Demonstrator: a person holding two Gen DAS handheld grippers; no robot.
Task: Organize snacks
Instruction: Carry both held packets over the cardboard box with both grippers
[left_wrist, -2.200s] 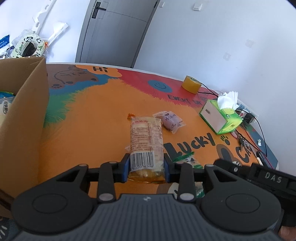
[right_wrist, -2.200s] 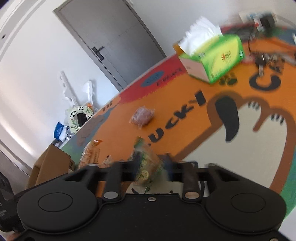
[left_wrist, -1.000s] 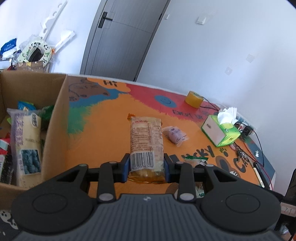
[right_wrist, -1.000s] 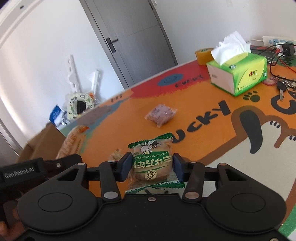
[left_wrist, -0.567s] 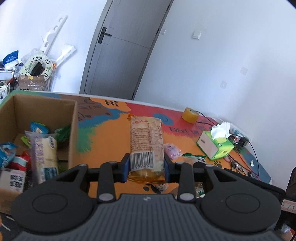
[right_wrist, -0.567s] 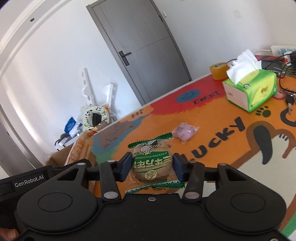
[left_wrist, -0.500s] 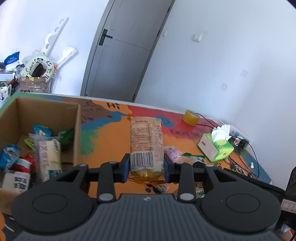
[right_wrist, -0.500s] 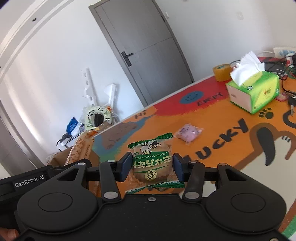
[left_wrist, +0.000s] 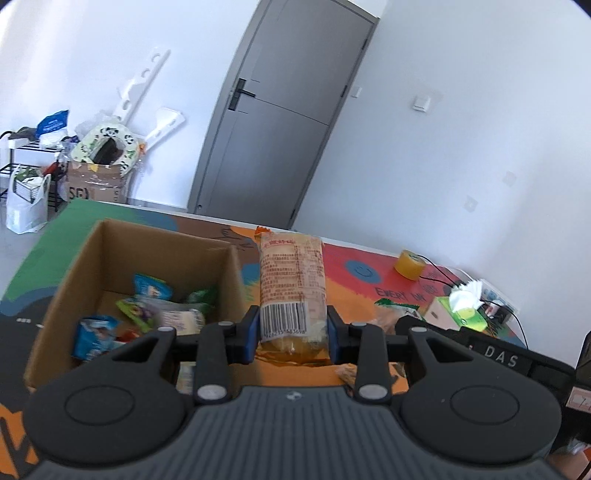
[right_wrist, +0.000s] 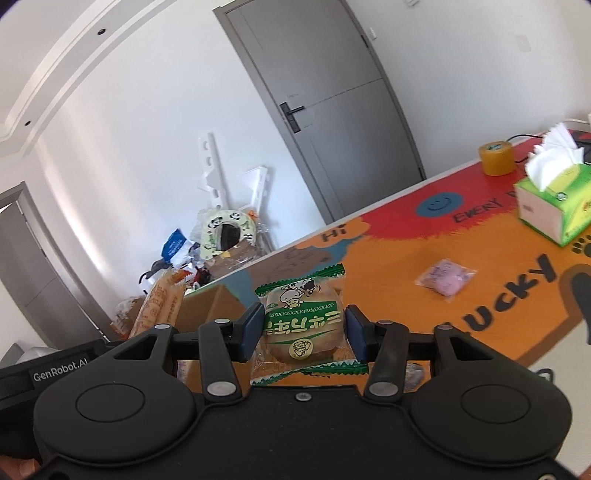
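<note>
My left gripper (left_wrist: 291, 328) is shut on a long orange bread packet (left_wrist: 291, 280) with a barcode, held in the air just right of an open cardboard box (left_wrist: 77, 266) that holds several snack packs. My right gripper (right_wrist: 301, 332) is shut on a round cake in a green and clear wrapper (right_wrist: 301, 317), also off the table. In the right wrist view the left gripper's orange packet (right_wrist: 159, 310) shows at the left, in front of the cardboard box (right_wrist: 210, 302). A pink snack packet (right_wrist: 445, 275) lies on the orange mat.
A green tissue box (right_wrist: 554, 206) and a roll of yellow tape (right_wrist: 495, 157) stand at the far right of the colourful mat (right_wrist: 388, 266). Cables run along the wall side (left_wrist: 443, 273). Beyond the table are a grey door (left_wrist: 269, 125) and floor clutter (left_wrist: 99, 155).
Both grippers have risen with their packets and swung left toward the cardboard box, which now shows its inside more fully in the left wrist view. Neither grip has changed.
</note>
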